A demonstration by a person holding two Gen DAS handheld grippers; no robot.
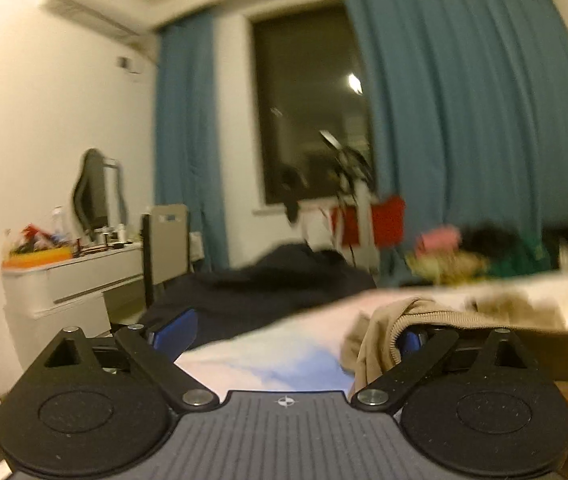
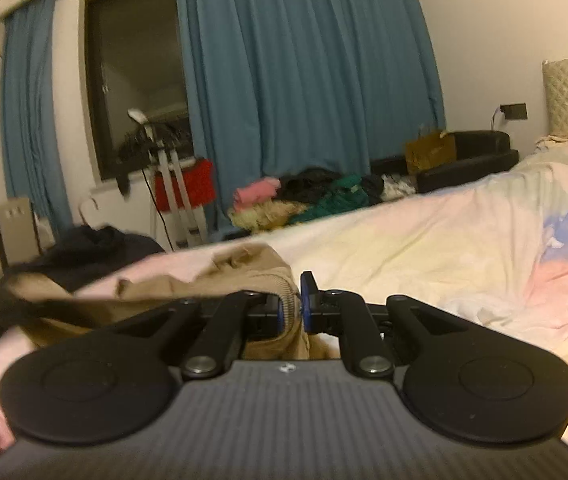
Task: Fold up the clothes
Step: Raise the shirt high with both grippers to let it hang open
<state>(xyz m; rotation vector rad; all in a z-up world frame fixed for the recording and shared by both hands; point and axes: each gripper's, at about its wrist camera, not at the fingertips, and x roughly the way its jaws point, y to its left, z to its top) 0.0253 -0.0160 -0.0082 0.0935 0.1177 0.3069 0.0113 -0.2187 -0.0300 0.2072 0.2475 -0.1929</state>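
A tan garment (image 2: 243, 280) with a ribbed hem lies bunched on a bed, its hem caught between the two hand-held grippers. The right gripper (image 2: 299, 308) has its blue pads drawn close together on a fold of the ribbed edge, so it is holding the cloth; from there the fabric trails away to its left and slightly ahead. The left gripper (image 1: 296, 334) stands wide: its left pad is bare, while the same tan garment (image 1: 384, 332) drapes over its right finger, and nothing is pinched between the pads. The hem's long run appears to lie roughly crosswise between the two tools, with the right one the nearer and the only one gripping. Judged from this, whatever comes next turns on that stretched edge: the left tool would need to close on the cloth hanging at its right side before the hem could be pulled taut or carried over. How far folding has gone cannot be told; the garment is rumpled, not flat.

Beneath it spreads a pastel bedsheet (image 2: 424, 248) in pink, cream and blue, creased and soft. A dark garment (image 1: 267, 280) lies at the bed's far edge. Beyond hang blue curtains (image 2: 304, 72) beside a dark window (image 1: 308, 100), with a heap of coloured clothes (image 2: 316, 196) on the floor and a cluttered white dresser (image 1: 71, 276) by the wall.
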